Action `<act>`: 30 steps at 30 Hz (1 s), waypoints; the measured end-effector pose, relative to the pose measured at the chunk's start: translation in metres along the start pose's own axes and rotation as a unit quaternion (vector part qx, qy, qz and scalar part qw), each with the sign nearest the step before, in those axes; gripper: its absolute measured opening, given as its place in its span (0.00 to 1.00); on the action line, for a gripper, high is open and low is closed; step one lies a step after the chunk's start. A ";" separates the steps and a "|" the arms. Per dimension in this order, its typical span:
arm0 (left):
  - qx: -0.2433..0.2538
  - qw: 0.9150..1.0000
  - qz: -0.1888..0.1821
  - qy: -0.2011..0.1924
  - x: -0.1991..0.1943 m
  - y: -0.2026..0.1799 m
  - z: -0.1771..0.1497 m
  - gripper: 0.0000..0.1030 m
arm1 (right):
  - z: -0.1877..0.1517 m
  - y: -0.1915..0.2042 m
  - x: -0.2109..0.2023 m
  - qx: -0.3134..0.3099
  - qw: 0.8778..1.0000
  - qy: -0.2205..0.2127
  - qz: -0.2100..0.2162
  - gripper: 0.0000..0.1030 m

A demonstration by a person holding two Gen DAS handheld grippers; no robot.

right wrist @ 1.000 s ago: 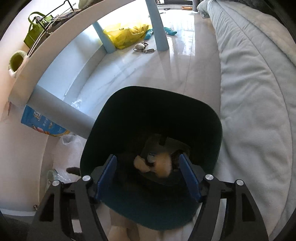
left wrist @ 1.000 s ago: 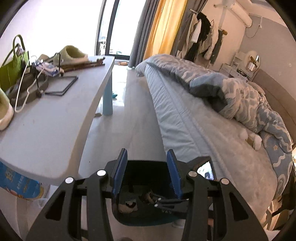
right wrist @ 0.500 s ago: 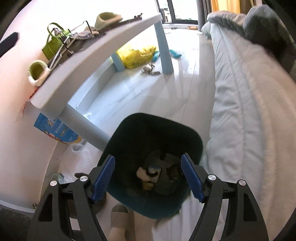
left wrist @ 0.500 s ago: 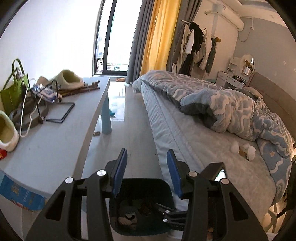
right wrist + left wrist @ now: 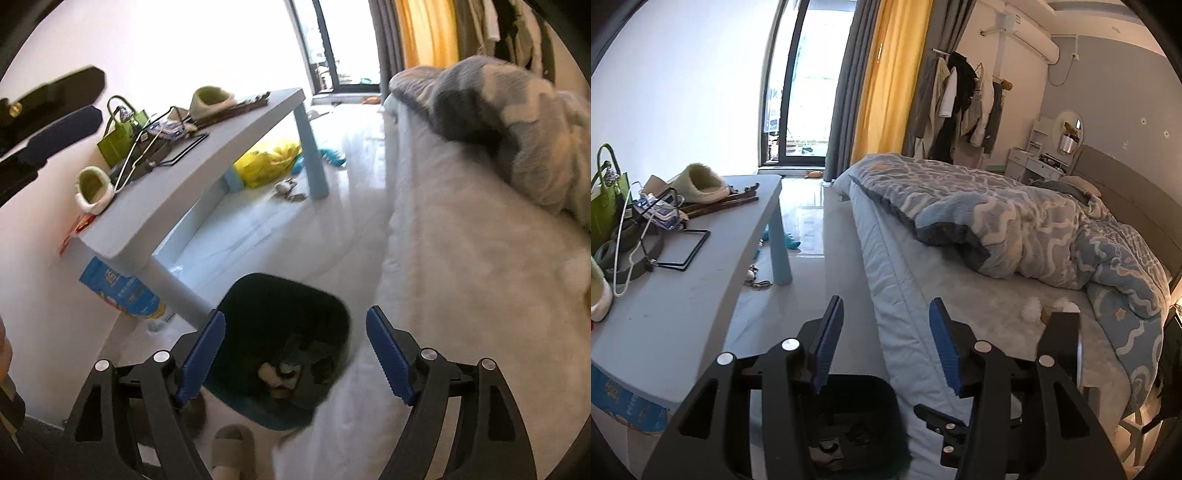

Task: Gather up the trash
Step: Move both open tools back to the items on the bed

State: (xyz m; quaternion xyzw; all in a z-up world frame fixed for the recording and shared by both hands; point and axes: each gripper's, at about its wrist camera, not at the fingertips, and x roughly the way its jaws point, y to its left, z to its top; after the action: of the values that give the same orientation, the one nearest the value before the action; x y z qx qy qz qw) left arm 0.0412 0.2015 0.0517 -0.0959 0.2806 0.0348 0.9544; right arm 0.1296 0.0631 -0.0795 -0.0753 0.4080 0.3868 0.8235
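Below, both left tongs and right tongs gape empty; bin of trash at 6 o'clock.

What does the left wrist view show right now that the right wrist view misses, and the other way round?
Left wrist only: white wads on the bed near the blanket, plus the headboard and coat rack.
Right wrist only: a yellow bag under the table, a slipper by the bin, and the bin's contents seen clearly from above.
Both: the bin between table and bed, green bag on the table, and each view's own gripper open and empty, left gripper, right gripper.
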 end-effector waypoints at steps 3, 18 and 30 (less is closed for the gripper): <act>0.001 1.000 -0.004 0.004 0.007 -0.011 -0.001 0.51 | 0.000 -0.009 -0.011 0.001 1.000 -0.014 -0.012 0.79; 0.003 0.998 -0.050 0.027 0.047 -0.062 -0.004 0.62 | -0.005 -0.083 -0.061 0.047 0.995 -0.061 -0.066 0.83; 0.012 0.998 -0.058 0.035 0.079 -0.092 0.000 0.68 | -0.004 -0.150 -0.084 0.081 0.988 -0.080 -0.109 0.84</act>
State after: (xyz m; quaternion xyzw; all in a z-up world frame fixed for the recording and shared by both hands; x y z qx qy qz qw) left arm 0.1187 0.1128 0.0236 -0.1011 0.3078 -0.0270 0.9457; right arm 0.2012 -0.0908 -0.0491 -0.0207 0.3601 0.2655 0.8941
